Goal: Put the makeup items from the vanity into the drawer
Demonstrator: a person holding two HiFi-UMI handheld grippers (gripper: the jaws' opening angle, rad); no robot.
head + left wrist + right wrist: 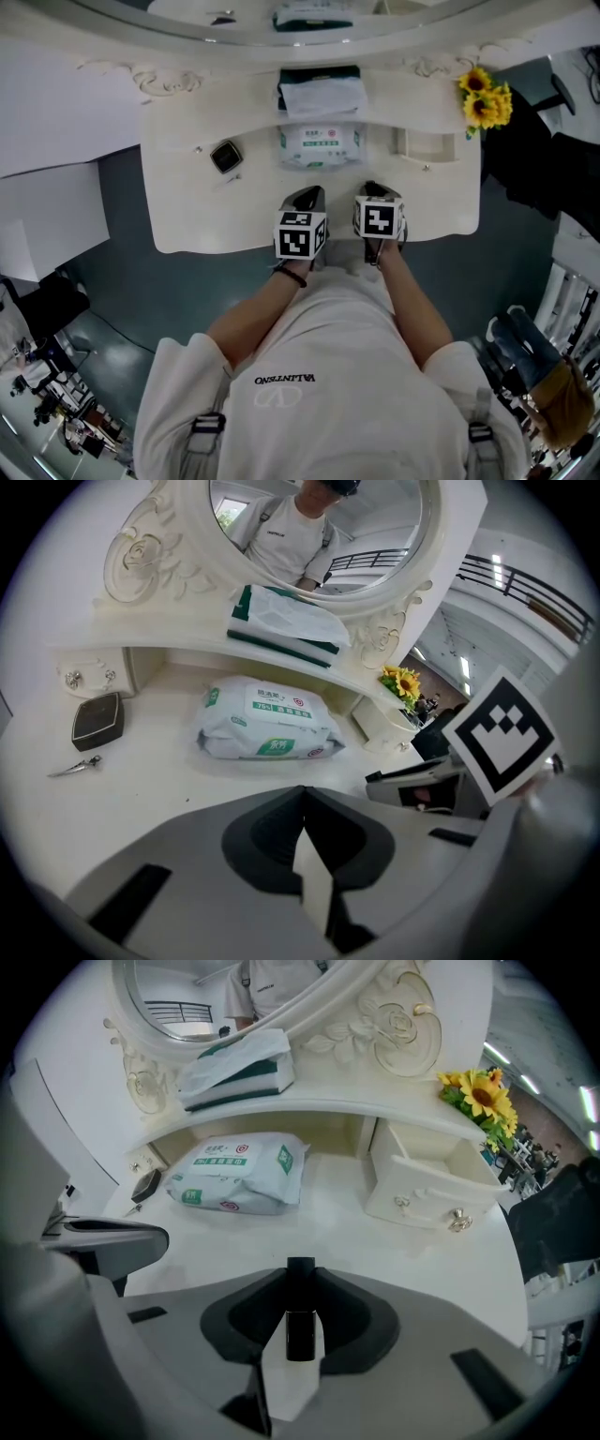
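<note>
Between the jaws of the right gripper (300,1283), at the near edge of the vanity top (187,211), a small black tube (300,1335) is held, apparently a lipstick or similar. The jaws are drawn narrow, with the pads pressing on either side of the tube.

The tube is judged light, rigid and smooth. It is likely to slip or twist if the hold is slack, so a grip across the middle of its length is advised.

The left gripper (302,794) is closed on nothing, jaws together, just left of the right one.

The drawer (441,1190) stands open at the far right, well apart from the tube. A black compact (97,720) and a small metal clip (75,767) lie at the far left, and a wipes pack (267,722) lies between them and the drawer.

From the head view, the tube is hidden beneath the right gripper's marker cube. Whether it is lifted clear of the surface cannot be determined. The drawer's interior is only partly visible, and the tube's cap seam is not legible.
</note>
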